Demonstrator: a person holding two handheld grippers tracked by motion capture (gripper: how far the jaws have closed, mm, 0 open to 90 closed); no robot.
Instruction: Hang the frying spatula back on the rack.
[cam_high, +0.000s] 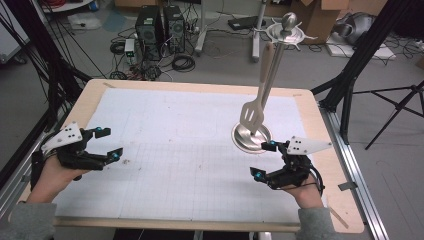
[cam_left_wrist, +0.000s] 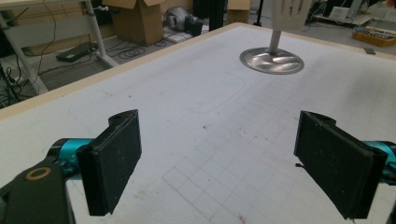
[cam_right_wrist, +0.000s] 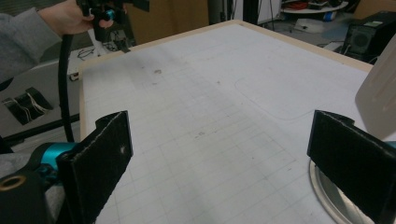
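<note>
A metal utensil stand rises from its round base on the right part of the white grid mat. A pale slotted spatula hangs from the stand's top ring. My right gripper sits just in front of the base, open and holding nothing. My left gripper hovers open near the mat's left edge. In the left gripper view the base and spatula lie far ahead of the open left gripper. In the right gripper view the open right gripper has the spatula and base at its right.
The wooden table edge frames the mat. Computer towers, cables and cardboard boxes stand on the floor beyond. Black frame poles and a rail flank the right side. The other hand is at the right gripper view's top left.
</note>
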